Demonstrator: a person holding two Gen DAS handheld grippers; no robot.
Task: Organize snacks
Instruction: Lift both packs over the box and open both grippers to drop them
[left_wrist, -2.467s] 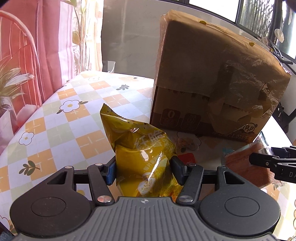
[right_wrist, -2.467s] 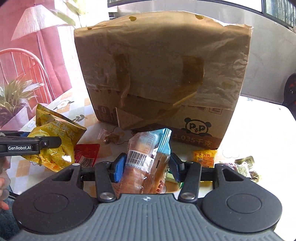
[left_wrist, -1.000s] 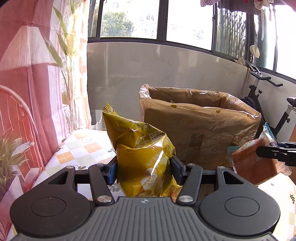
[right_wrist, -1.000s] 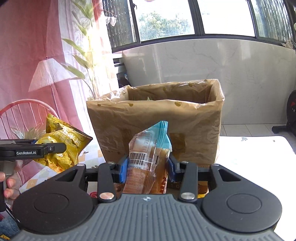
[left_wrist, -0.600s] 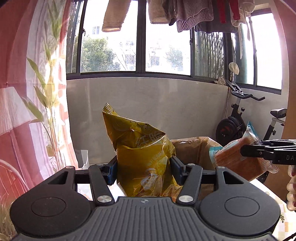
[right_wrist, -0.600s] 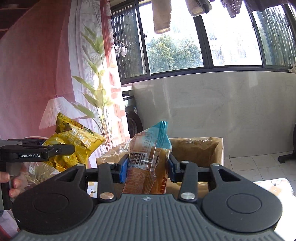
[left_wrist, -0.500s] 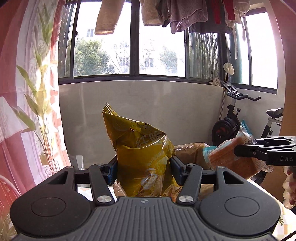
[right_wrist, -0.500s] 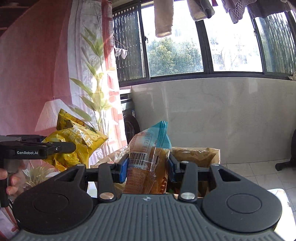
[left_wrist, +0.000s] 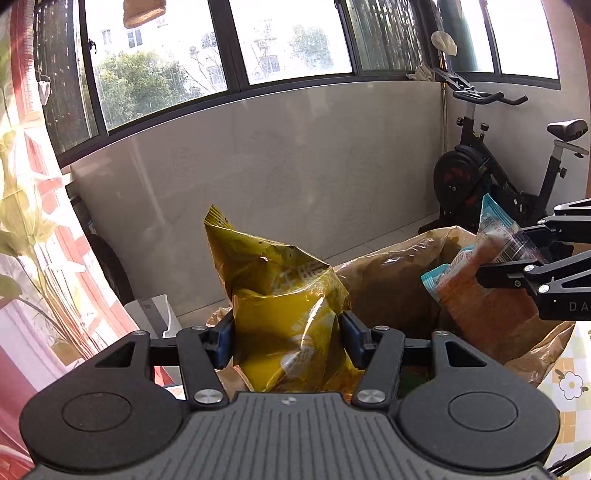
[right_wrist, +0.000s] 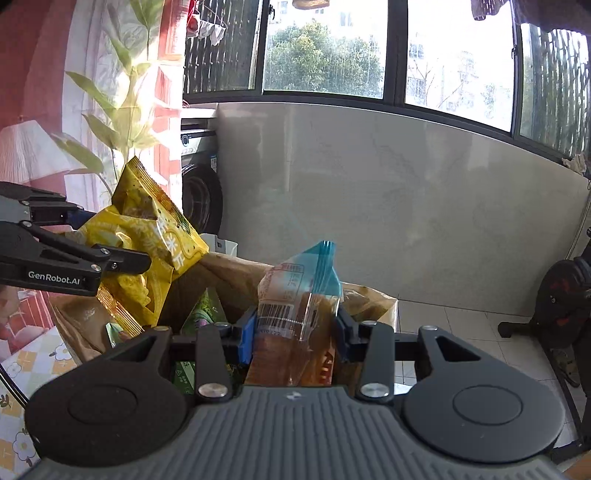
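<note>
My left gripper (left_wrist: 287, 334) is shut on a yellow chip bag (left_wrist: 284, 295) and holds it upright above the near left rim of the open brown cardboard box (left_wrist: 388, 280). My right gripper (right_wrist: 293, 338) is shut on a clear bread packet with blue ends (right_wrist: 299, 306) and holds it over the box's opening (right_wrist: 221, 280). In the right wrist view the chip bag (right_wrist: 155, 243) and left gripper (right_wrist: 110, 254) hang at the left. In the left wrist view the bread packet (left_wrist: 480, 280) and right gripper (left_wrist: 509, 258) hang at the right. Green packets (right_wrist: 199, 317) lie inside the box.
The box stands on a table with a checked flower cloth (left_wrist: 569, 391). A grey wall (left_wrist: 295, 166) and windows lie behind. An exercise bike (left_wrist: 491, 170) stands at the right, a washing machine (right_wrist: 201, 184) and a pink curtain (right_wrist: 37, 92) at the left.
Both grippers have moved forward and tipped down over the box, still holding their snacks. The box's opening now shows below them, and the two snacks are closer together.
</note>
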